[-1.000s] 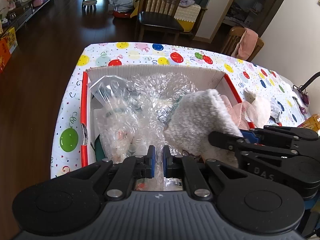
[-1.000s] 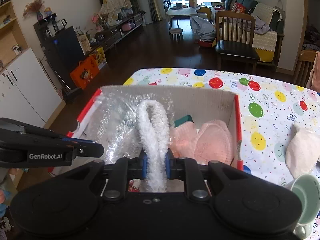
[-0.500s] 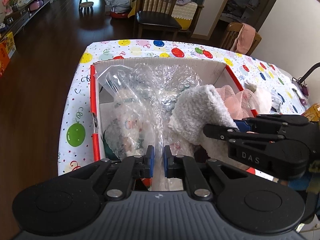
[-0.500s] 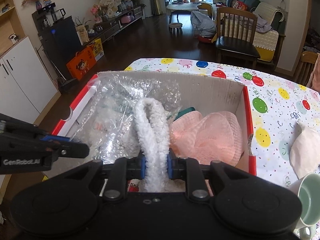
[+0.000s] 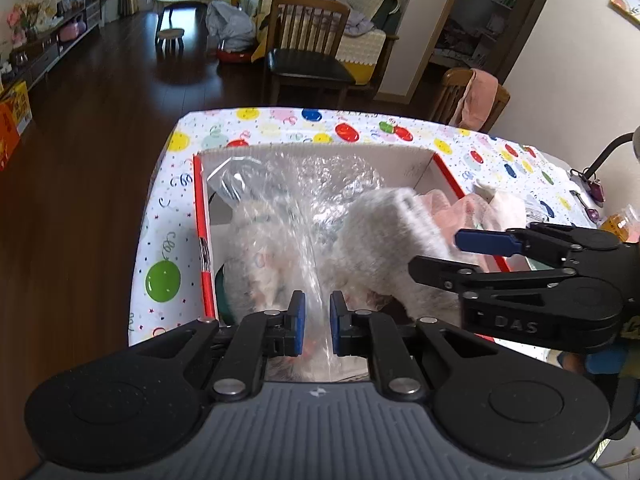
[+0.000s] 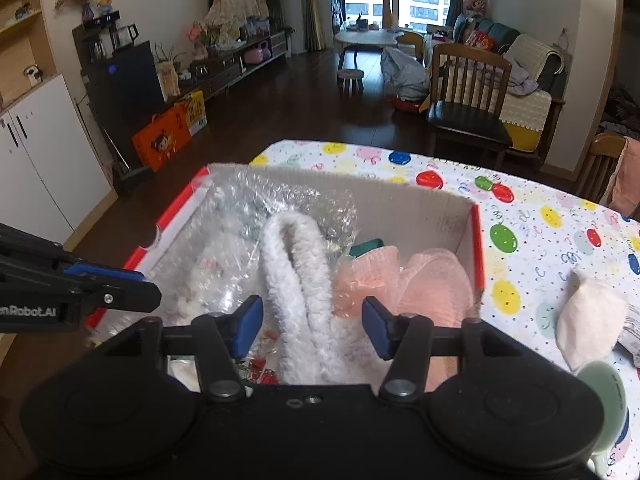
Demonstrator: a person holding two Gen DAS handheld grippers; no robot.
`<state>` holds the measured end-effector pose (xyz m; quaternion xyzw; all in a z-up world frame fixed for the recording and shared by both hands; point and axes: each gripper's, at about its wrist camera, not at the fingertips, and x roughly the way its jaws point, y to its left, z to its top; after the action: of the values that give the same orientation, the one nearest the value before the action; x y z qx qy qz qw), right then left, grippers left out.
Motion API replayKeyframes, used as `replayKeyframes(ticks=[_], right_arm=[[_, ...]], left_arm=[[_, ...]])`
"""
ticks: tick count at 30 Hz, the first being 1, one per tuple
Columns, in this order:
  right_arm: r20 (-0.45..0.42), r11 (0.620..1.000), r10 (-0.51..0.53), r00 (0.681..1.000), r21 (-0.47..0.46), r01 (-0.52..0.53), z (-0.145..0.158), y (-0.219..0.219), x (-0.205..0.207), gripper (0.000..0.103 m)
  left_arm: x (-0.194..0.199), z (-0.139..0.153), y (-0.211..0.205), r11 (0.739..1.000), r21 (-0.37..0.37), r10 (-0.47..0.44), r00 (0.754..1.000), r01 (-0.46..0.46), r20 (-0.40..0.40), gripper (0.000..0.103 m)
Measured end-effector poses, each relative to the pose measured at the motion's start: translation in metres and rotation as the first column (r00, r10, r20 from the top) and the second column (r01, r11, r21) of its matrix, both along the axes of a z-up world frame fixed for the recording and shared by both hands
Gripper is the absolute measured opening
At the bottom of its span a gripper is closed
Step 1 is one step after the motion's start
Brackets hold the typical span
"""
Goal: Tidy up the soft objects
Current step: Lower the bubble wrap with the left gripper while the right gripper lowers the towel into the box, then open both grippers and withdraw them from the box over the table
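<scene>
A cardboard box with red edges stands on the balloon-print tablecloth. Inside it lie clear bubble plastic, a white fluffy cloth and pink mesh puffs. My right gripper hovers over the box's near side with its jaws opening. The fluffy cloth stands between the pads, and neither pad touches it. My left gripper is nearly closed on a taut strip of the clear plastic, and its jaws are starting to open. From the left wrist the box, the cloth and the right gripper also show.
A cream pouch and a green mug sit on the table right of the box. The table's left edge drops to dark wooden floor. A wooden chair stands beyond the far edge.
My right jaws have spread apart and let go of the white fluffy cloth, which stays in the box. My left gripper has drawn back and slightly up, pulling the clear plastic with it.
</scene>
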<state>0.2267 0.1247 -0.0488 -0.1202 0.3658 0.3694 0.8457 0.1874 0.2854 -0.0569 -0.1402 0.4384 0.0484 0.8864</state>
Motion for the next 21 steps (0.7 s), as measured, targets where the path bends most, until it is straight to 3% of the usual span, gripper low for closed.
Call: replayKeyframes(ticks=[18, 19, 21], right_arm=[[0.077, 0.983, -0.025, 0.997, 0.182, 0.011, 0.076, -0.084, -0.041, 0.08], [0.077, 0.982, -0.027, 0.997, 0.189, 0.012, 0.077, -0.089, -0.043, 0.081], [0.082, 0.98, -0.032, 0.996, 0.2, 0.015, 0.08, -0.099, -0.045, 0.082]], left_arm=[[-0.024, 0.053, -0.045, 0.994, 0.077, -0.09, 0.981, 0.077, 0.17, 0.012], [-0.023, 0.054, -0.049, 0.993, 0.077, -0.099, 0.98, 0.087, 0.172, 0.013], [-0.021, 0.055, -0.059, 0.991, 0.079, -0.122, 0.977, 0.11, 0.173, 0.027]])
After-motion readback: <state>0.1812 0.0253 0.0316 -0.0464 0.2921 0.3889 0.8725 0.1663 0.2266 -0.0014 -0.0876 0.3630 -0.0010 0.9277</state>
